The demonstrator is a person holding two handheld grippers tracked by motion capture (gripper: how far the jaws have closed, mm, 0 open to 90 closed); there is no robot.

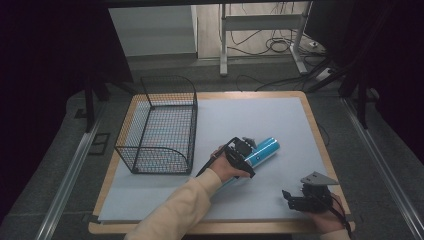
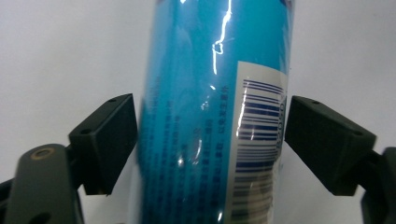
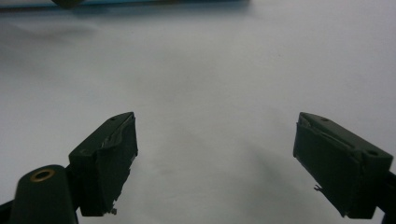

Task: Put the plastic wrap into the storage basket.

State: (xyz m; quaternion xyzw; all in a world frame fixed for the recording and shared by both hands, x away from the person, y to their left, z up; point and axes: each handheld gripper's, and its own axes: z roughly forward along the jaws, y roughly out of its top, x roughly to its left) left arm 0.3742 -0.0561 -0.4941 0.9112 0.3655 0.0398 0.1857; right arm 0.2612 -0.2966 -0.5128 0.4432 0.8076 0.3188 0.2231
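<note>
While my left gripper (image 2: 212, 140) sits down over the blue tube (image 2: 215, 112), its two black jaws stand one on each side of it. From the left gripper view, the left jaw looks like it is right up against the tube's side, and the right jaw is just beside the white barcode label (image 2: 259, 140), maybe touching, but I cannot tell for sure if they squeeze it yet. The jaws are about half way open, because the tube is fat. The tube lies flat on the pale blue mat (image 1: 280, 125), near the middle of the table. In the high view its long side runs on a slant, from near my left hand (image 1: 227, 170) up and to the right. My jaws cross that long side, so they can pinch the tube around its round middle. That is what matters most for the next move, I think. The wire basket (image 1: 160, 125) stands to the left of the tube, near but not touching it, and I guess the tube should go in there. My left gripper is the nearer one by far. My right gripper (image 1: 295, 197) rests low at the right edge of the mat, well apart from the tube, with its jaws wide open and nothing between them.
</note>
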